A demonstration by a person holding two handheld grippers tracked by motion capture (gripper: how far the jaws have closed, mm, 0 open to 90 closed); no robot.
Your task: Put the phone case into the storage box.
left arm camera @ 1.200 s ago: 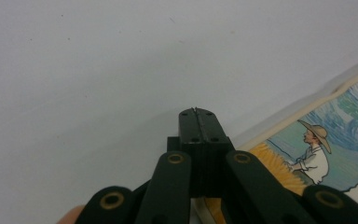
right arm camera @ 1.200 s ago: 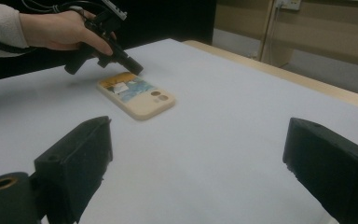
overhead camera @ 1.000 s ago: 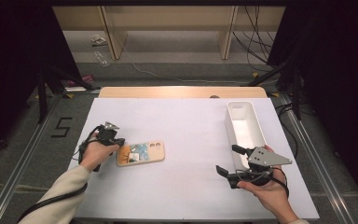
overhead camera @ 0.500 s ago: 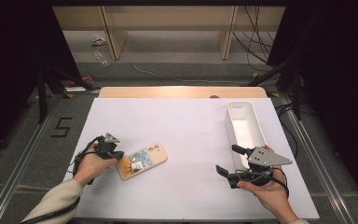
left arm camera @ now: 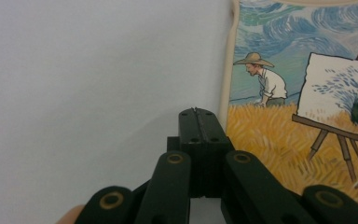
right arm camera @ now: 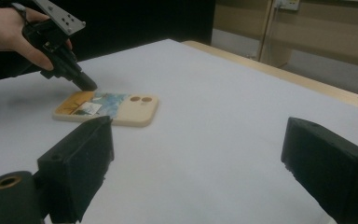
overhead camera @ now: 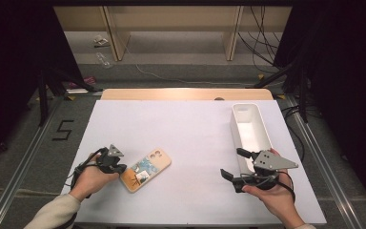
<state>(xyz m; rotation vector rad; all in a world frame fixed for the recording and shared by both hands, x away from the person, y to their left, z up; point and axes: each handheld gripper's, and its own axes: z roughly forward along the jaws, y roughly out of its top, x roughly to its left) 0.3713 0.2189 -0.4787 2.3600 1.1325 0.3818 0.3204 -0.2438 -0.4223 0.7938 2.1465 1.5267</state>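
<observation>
left claw (overhead camera: 120, 170), jaws pressed together, tips angled down beside the phone case (overhead camera: 147, 168).

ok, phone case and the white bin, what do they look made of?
Phone case: likely soft plastic or silicone, matte cream rim with rounded edges, and a printed painting on the back; the look cannot say which. White bin: probably rigid moulded plastic, smooth, with a slight sheen, thin even walls and rounded corners.

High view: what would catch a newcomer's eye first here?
The painted phone case lying flat at the table's near left, with the left gripper shut and its tip at the case's edge. At the right, the right gripper waits with jaws wide open beside the long white tray.
</observation>
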